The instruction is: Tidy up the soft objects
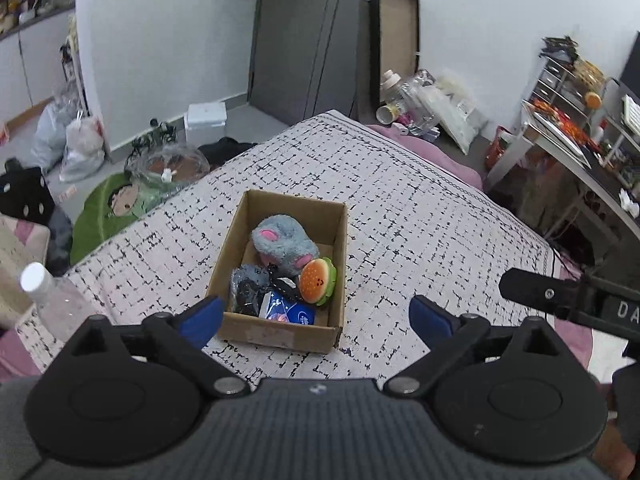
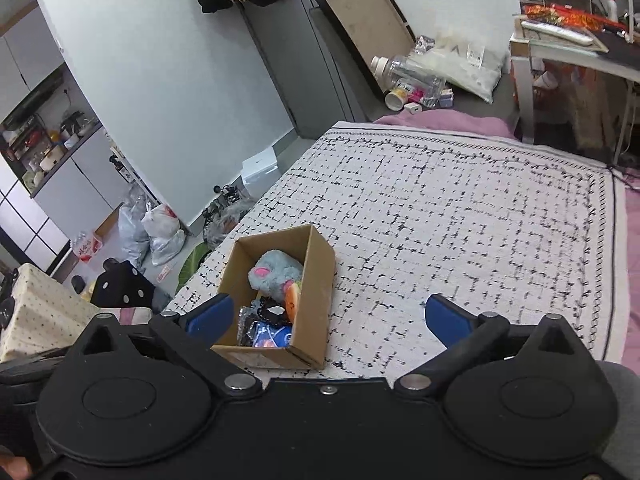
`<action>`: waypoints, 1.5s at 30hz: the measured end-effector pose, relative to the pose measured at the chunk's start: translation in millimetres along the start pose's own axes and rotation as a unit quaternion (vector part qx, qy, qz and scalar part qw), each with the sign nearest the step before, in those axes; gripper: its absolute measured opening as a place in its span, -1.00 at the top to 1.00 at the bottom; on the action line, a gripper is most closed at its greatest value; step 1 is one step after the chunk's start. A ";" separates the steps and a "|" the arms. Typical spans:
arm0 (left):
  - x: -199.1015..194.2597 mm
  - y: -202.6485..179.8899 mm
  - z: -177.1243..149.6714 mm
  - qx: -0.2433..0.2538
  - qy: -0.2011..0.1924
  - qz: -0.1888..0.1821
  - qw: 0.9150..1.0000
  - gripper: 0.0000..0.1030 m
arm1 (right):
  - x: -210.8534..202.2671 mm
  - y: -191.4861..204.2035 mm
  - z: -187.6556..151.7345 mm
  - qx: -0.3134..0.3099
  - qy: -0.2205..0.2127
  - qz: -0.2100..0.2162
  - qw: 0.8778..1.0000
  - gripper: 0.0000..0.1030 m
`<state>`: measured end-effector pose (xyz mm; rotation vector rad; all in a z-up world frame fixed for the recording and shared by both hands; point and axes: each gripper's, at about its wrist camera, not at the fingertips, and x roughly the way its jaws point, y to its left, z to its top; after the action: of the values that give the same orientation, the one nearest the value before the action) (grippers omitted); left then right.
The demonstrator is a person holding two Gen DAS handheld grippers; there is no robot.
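At the far left of the left wrist view a clear bottle (image 1: pixel 48 300) with a white cap stands beside the bed (image 1: pixel 400 200), and a green cushion (image 1: pixel 112 212) with a cartoon face lies on the floor behind it. The left hand-held gripper (image 1: pixel 316 316) hangs over the bed's black-and-white cover with its blue fingers (image 1: pixel 202 318) spread wide and nothing between them. Just ahead of it sits an open box (image 1: pixel 280 334) holding the soft things: a grey mouse plush (image 1: pixel 282 242) with pink ears at the back, a burger plush (image 1: pixel 318 280) leaning on the right wall, a dark bundle (image 1: pixel 248 290) at the front left, and a blue packet (image 1: pixel 286 312) whose print is too small to read. To the right, the other tool's black arm carries the letters "DA", cut off by the frame edge.

In the right wrist view the right hand-held gripper (image 2: pixel 326 318) is likewise open and empty, the box (image 2: pixel 316 292) lying ahead toward its left finger (image 2: pixel 210 318). Bags (image 2: pixel 154 232) and a white carton (image 2: pixel 260 168) crowd the floor on the left; bottles (image 2: pixel 408 76) lie past the bed's far corner
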<state>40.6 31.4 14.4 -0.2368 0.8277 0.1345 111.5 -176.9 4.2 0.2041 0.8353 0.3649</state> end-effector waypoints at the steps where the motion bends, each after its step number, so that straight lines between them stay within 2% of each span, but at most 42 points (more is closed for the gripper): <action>1: -3.2 -2.8 -1.3 0.005 -0.003 0.000 1.000 -0.94 | -4.0 0.0 -0.5 -0.004 -0.002 -0.004 1.000 -1.00; 8: -26.6 -16.5 -10.6 0.034 -0.021 0.000 0.999 -0.95 | -27.3 1.4 -6.5 -0.030 -0.008 -0.024 0.999 -1.00; 23: -63.7 -27.5 -23.5 0.048 -0.049 0.007 0.998 -0.95 | -59.4 -2.7 -18.5 -0.051 -0.010 -0.022 0.998 -1.00; 45: -78.9 -37.4 -27.4 0.052 -0.058 0.010 0.997 -0.95 | -74.0 -10.6 -21.8 -0.053 -0.019 -0.024 0.998 -1.00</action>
<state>-23.9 -13.9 60.8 -0.1203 0.7192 0.1229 52.1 -215.0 37.2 0.0914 0.7798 0.3592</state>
